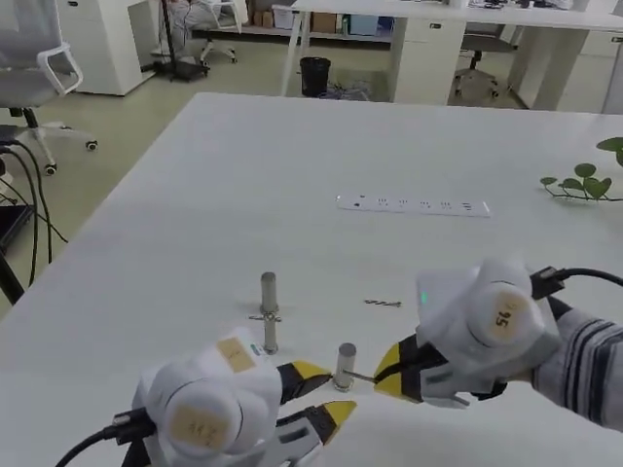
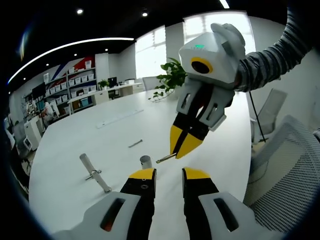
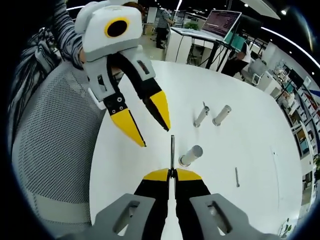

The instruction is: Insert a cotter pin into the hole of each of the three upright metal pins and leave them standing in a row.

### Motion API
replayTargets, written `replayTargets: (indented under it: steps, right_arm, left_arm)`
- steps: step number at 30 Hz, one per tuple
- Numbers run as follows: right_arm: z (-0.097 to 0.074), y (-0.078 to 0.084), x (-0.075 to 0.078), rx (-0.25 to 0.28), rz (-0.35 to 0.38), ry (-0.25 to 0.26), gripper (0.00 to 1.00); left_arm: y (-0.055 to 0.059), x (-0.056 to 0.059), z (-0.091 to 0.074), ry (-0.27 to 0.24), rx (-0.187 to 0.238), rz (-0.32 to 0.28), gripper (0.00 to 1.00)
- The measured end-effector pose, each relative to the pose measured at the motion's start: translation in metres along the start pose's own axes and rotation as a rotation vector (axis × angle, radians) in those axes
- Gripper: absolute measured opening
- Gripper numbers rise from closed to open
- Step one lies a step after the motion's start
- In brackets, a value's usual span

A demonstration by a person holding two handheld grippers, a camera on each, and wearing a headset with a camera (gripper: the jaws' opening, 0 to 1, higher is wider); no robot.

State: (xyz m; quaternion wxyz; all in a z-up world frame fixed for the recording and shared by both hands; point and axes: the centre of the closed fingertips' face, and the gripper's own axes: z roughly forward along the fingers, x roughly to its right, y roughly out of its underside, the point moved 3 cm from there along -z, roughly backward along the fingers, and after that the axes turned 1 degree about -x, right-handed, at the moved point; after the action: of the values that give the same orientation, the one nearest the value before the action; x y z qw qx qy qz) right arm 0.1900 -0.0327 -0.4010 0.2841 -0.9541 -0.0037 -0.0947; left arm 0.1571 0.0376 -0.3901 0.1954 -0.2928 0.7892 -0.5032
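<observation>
Lower centre, the right gripper (image 1: 389, 375) clamped a cotter pin (image 1: 362, 377) just beside the nearest metal pin (image 1: 345, 366). The left gripper (image 1: 326, 392) gaped empty. The insertion seemed next, needing the tip aligned with the hole.

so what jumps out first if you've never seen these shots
The white right gripper, low right in the head view, pinches a thin metal cotter pin in yellow-tipped jaws, aimed at a short upright steel pin. The white left gripper hangs open beside it, and two more steel pins stand behind.
</observation>
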Motion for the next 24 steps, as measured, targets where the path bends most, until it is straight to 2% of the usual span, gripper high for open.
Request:
replayTargets:
  steps: [6, 10, 13, 16, 21, 24]
  right_arm:
    - [0.003, 0.011, 0.009, -0.028, 0.027, 0.023, 0.00]
    - [0.006, 0.018, 0.012, -0.052, 0.038, 0.028, 0.00]
    - [0.010, 0.023, 0.013, -0.059, 0.047, 0.017, 0.00]
    - [0.013, 0.028, 0.015, -0.072, 0.055, 0.019, 0.00]
    - [0.012, 0.028, 0.018, -0.037, 0.089, 0.023, 0.00]
    - [0.008, 0.027, 0.023, -0.016, 0.109, 0.042, 0.00]
  left_arm:
    - [0.002, -0.010, 0.009, -0.065, 0.011, -0.031, 0.23]
    - [0.007, -0.017, 0.017, -0.109, -0.009, -0.061, 0.24]
    - [0.011, -0.019, 0.024, -0.117, -0.017, -0.095, 0.23]
    - [0.015, -0.020, 0.030, -0.125, -0.041, -0.089, 0.24]
    - [0.023, -0.025, 0.038, -0.145, -0.082, -0.089, 0.25]
    - [0.025, -0.027, 0.041, -0.159, -0.094, -0.096, 0.26]
